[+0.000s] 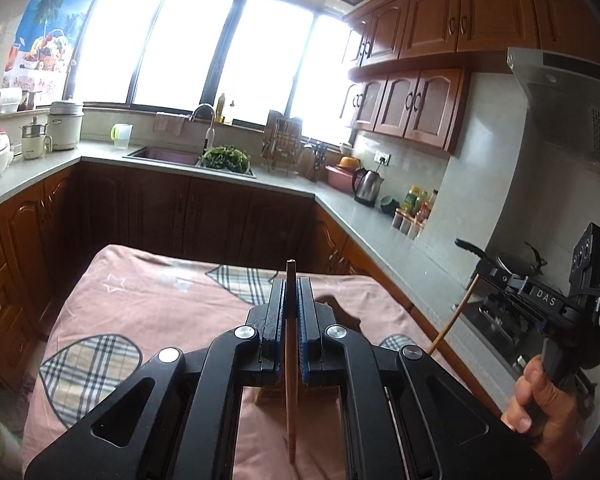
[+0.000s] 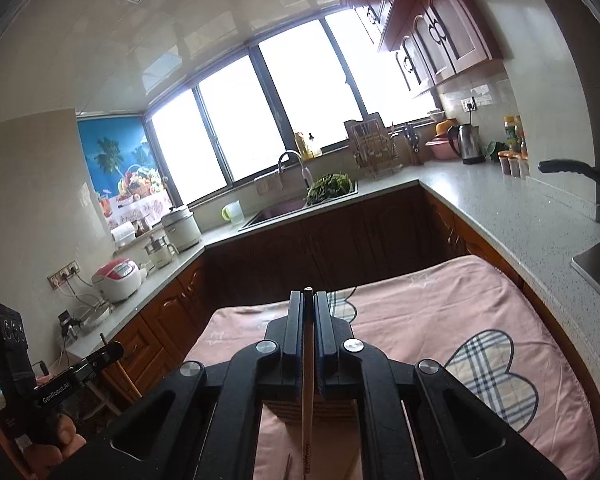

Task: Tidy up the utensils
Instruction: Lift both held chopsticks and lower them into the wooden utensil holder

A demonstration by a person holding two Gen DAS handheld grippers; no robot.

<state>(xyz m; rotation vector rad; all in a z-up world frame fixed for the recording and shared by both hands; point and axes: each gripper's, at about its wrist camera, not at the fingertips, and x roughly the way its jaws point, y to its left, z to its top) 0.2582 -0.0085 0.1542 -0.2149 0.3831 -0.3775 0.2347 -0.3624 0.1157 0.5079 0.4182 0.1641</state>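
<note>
My left gripper (image 1: 291, 282) is shut on a brown wooden chopstick (image 1: 291, 360) that runs lengthwise between its jaws, its tip just past the fingertips. My right gripper (image 2: 308, 295) is shut on a pale wooden chopstick (image 2: 308, 392), held the same way. Both are raised above a table with a pink cloth (image 1: 160, 304), which also shows in the right wrist view (image 2: 440, 312). The right gripper shows at the right edge of the left wrist view (image 1: 476, 276), its chopstick (image 1: 452, 316) slanting down. A wooden holder (image 2: 308, 410) sits under the right gripper, mostly hidden.
Kitchen counters (image 1: 340, 200) run around the table on three sides, with a sink (image 1: 164, 156), greens (image 1: 225, 158), a kettle (image 1: 367, 186), rice cookers (image 1: 64, 124) and spice jars (image 1: 414, 216). A stove (image 1: 512, 312) is at the right. Another thin stick (image 2: 287, 466) lies on the cloth.
</note>
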